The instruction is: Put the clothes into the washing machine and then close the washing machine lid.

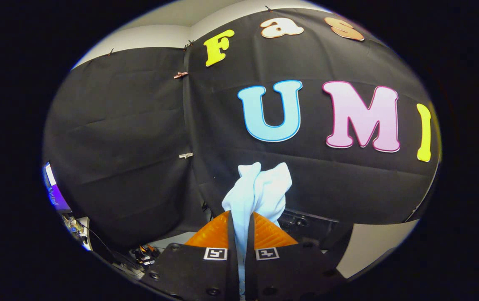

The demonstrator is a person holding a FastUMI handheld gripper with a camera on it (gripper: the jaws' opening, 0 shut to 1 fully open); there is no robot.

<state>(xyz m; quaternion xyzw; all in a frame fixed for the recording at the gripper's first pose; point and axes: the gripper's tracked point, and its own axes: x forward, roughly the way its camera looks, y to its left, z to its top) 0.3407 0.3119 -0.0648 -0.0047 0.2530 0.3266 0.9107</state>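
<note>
Clothes [258, 188] pinched between pressed-together gripper [241, 225] fingers, lifted before booth wall (loading and lid-closing seemingly still to do).

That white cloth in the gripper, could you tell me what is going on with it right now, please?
A person is working a hand-held gripper, and its two fingers are closed on a piece of white cloth. The cloth is pinched between them and bunches up just ahead of the fingertips, lifted in front of the booth's black wall. A dark object sits low just beyond the fingers; I cannot tell whether it is the washing machine. So the garment is picked up and held, not yet put in.
</note>
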